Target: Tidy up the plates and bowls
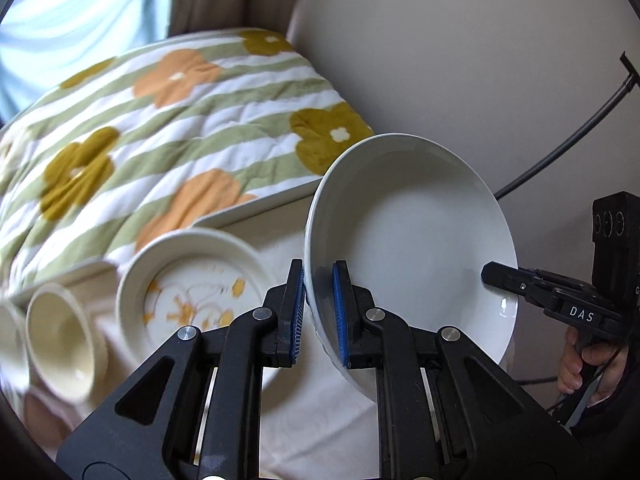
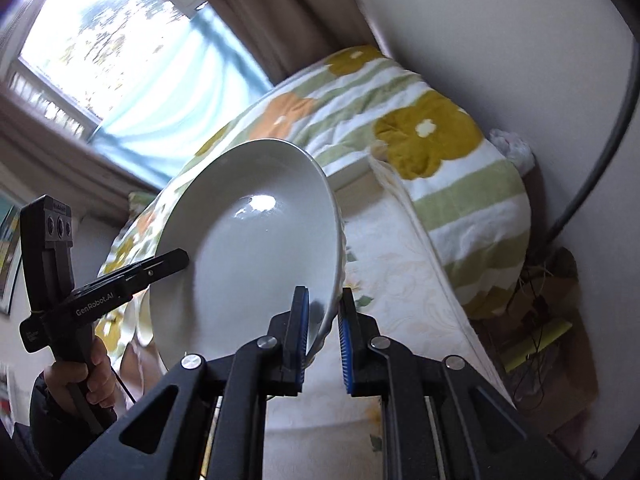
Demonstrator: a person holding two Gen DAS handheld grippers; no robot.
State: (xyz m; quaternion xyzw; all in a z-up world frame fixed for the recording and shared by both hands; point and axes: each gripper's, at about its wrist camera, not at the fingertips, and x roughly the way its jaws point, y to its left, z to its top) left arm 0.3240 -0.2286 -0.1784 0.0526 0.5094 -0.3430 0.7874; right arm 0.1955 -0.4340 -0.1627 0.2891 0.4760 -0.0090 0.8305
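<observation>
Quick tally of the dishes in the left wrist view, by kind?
Plain white bowl, held by both grippers: 1
Flower-patterned plate on the table: 1
Small cream bowls, one cut off at the left edge: 2
Total: 4

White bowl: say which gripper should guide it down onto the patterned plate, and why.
Left, probably. The left gripper clamps the white bowl's rim on the side nearer the patterned plate; the right gripper grips the opposite rim, farther away.
</observation>
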